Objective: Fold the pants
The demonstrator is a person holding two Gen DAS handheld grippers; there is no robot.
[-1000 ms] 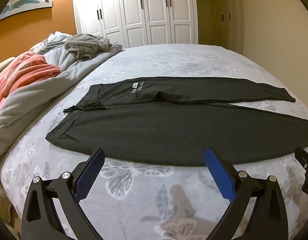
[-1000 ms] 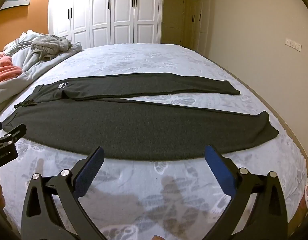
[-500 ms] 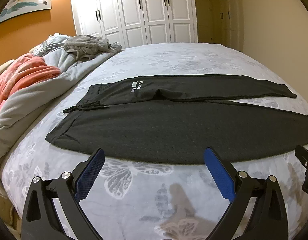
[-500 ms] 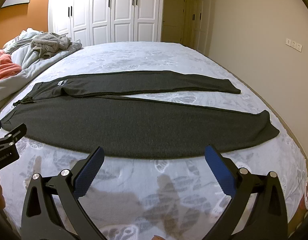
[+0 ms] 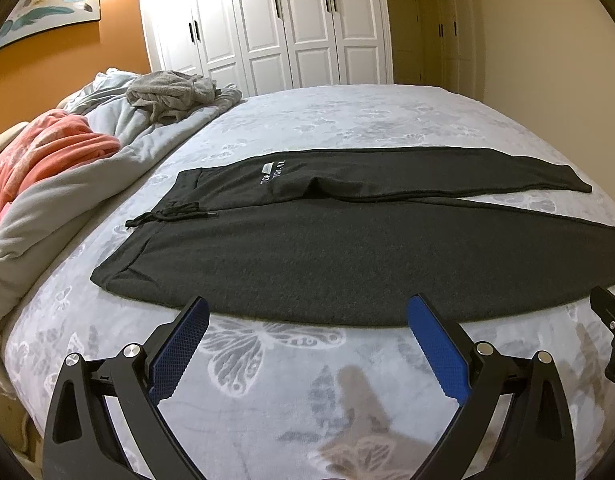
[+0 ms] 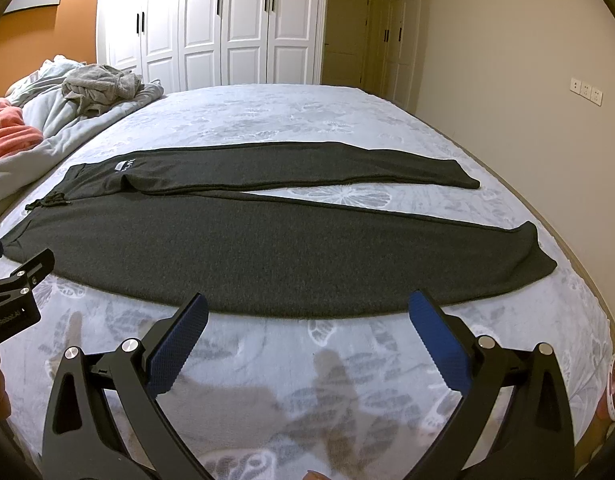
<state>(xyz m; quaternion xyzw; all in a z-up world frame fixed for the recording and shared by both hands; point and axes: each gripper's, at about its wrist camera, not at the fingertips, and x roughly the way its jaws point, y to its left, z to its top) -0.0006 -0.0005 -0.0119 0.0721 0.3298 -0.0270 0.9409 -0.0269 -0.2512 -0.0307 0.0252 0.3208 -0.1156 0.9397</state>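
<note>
Both the left hand-held gripper [image 5: 307,316] and right hand-held gripper [image 6: 307,314] gape wide, empty; best pinch the pants' [image 6: 267,256] near edge at lower frame evenly, then fold it over.

Legible markings: two locations.
We read white lettering near the waistband of the dark pants [image 5: 347,248]: "TOP" with a second, only partly legible line beside it and a small pale patch above. In the right wrist view we read "GenRobot.AI" in small white print on the black body of the left gripper [image 6: 9,312].
</note>
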